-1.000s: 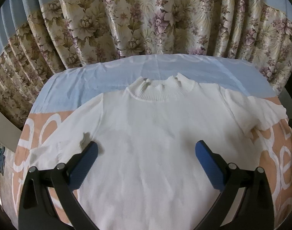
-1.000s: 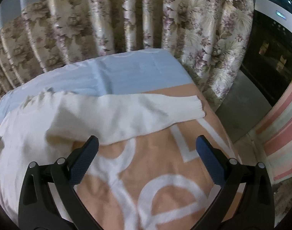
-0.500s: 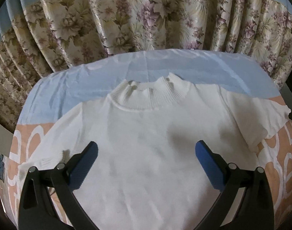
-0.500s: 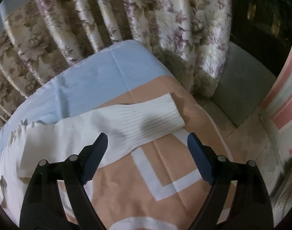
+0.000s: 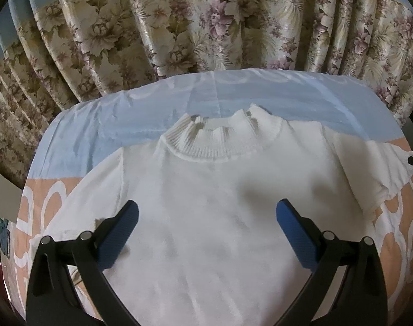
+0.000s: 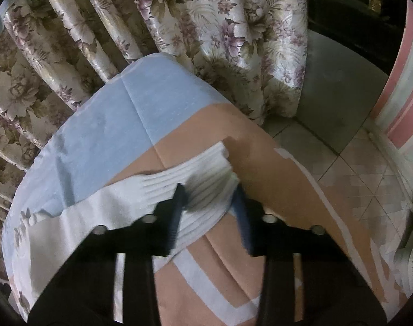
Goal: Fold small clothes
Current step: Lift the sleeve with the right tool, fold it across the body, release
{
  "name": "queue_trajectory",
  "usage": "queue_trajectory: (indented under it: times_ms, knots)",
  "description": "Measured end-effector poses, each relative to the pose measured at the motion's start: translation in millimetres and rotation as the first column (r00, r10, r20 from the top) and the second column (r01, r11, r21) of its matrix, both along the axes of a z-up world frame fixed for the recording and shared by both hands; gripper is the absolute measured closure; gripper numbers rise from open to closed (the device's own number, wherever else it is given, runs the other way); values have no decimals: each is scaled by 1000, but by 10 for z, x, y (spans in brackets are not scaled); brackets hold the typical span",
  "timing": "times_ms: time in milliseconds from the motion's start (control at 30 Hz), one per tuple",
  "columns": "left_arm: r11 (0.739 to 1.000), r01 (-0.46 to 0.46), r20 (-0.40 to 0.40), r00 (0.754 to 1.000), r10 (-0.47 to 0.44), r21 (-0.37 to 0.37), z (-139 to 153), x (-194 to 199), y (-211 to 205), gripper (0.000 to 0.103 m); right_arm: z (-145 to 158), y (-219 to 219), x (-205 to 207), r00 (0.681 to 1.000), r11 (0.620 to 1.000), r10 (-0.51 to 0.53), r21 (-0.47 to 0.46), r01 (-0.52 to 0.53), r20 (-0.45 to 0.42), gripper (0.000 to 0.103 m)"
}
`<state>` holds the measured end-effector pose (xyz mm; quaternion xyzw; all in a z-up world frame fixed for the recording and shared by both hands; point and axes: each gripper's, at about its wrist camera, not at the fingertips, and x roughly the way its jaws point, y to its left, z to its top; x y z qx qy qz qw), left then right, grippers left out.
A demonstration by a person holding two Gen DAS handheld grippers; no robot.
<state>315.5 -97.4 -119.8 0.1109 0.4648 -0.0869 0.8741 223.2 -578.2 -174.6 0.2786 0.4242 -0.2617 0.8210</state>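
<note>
White knit sweater flat, front up, on blue-and-peach cloth-covered table, ribbed collar toward floral curtain. No containers in view. Left gripper spread wide above sweater body, holding nothing. Right gripper narrowed onto ribbed sleeve cuff near table's right edge; tiled floor beyond.

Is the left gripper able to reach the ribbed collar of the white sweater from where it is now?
Probably yes. The left gripper hangs open over the sweater body, and only flat knit lies between it and the collar. Nothing stands in the way.
</note>
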Motion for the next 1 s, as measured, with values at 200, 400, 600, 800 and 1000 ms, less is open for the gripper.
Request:
queue_trajectory:
  times_ms: [200, 400, 600, 800, 1000]
  knots:
    - [1000, -20, 1, 1000, 20, 6, 13, -46, 122, 2, 97, 142, -48, 998, 998, 51, -41, -50, 30, 83]
    - [999, -31, 37, 999, 29, 42, 60, -75, 251, 2, 354, 512, -29, 991, 984, 133, -122, -129, 29, 83]
    - [999, -23, 15, 1000, 22, 39, 41, -6, 389, 2, 655, 1174, 124, 966, 961, 247, -150, -234, 76, 83]
    - [999, -22, 2, 1000, 22, 41, 14, 10, 603, 2, 910, 2189, 462, 876, 883, 462, -165, -440, 137, 83]
    - [992, -23, 72, 997, 14, 123, 8, -103, 730, 2, 794, 3331, 912, 741, 752, 659, -161, -640, 129, 84]
